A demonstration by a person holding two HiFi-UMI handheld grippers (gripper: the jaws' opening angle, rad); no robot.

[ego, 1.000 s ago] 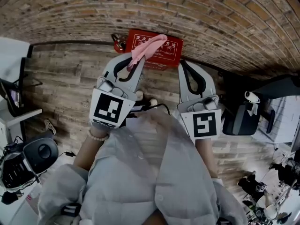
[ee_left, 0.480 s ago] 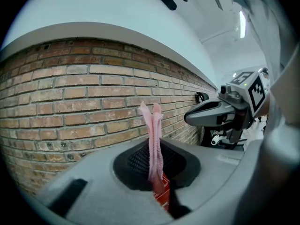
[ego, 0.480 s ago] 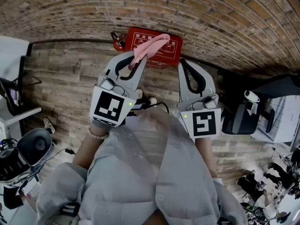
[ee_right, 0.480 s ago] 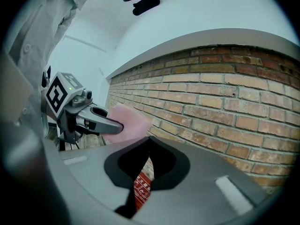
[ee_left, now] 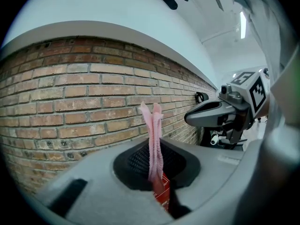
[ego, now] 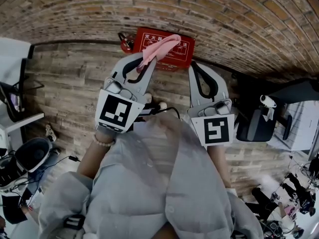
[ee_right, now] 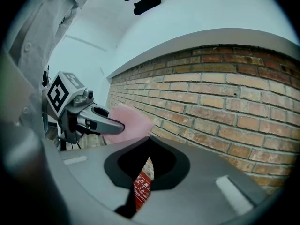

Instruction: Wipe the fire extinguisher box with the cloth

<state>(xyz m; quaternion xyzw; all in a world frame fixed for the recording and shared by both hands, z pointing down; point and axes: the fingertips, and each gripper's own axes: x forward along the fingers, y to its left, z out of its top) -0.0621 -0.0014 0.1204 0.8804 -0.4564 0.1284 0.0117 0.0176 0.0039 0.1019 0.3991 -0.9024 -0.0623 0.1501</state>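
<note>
I held the cloth (ego: 160, 48) in the left gripper (ego: 147, 62), with the jaws closed on its lower end. The free end lay across the view of the fire extinguisher box (ego: 182, 58); I could not tell whether it touched.

The box stood on the floor (ego: 70, 83) against the brick wall (ego: 209, 14).

The right gripper (ego: 194, 69) sat near the box's right end, on my side of it, with its 2 jaws closed on nothing.

I judged the step in hand to be the approach, with wiping not yet begun. The next move called for pressing the cloth flat onto the box and sweeping it across.
</note>
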